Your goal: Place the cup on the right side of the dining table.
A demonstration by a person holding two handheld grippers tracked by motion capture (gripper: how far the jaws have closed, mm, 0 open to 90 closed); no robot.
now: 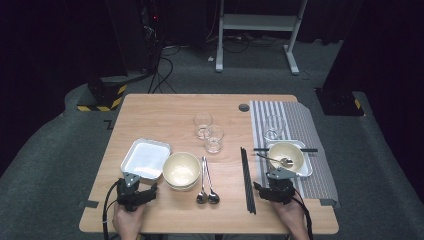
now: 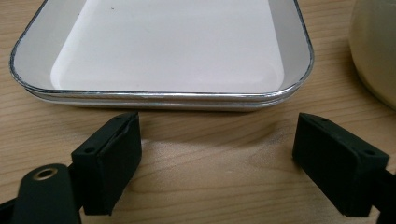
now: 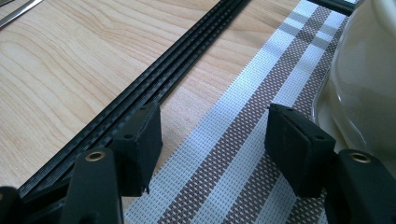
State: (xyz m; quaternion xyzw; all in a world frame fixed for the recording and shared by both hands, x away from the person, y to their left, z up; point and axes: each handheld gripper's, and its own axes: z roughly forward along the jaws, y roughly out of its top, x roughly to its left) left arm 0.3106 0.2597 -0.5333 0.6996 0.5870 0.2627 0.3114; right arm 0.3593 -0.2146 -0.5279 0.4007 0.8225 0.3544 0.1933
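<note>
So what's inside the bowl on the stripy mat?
A spoon lies in the cream bowl. The bowl sits on a white tray, hiding the tray's middle.

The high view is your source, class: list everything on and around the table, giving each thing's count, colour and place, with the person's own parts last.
Table: one, light wood, centre.
Placemat: one, grey-and-white striped, right side of the table.
Square tray: white, near left; the left gripper view suggests two stacked.
Cream bowl: looks like a stack, beside that tray.
Loose spoons: two, metal, near centre.
Black chopsticks: a bundle, along the placemat's left edge.
Clear glasses: two, centre.
Third glass: clear, on the placemat.
Set bowl: one, cream, on a white tray on the placemat, spoon inside, black chopsticks behind.
White frame: one, on the floor behind.
Left gripper: black, open, near the square tray.
Right gripper: black, open, over the placemat.
</note>
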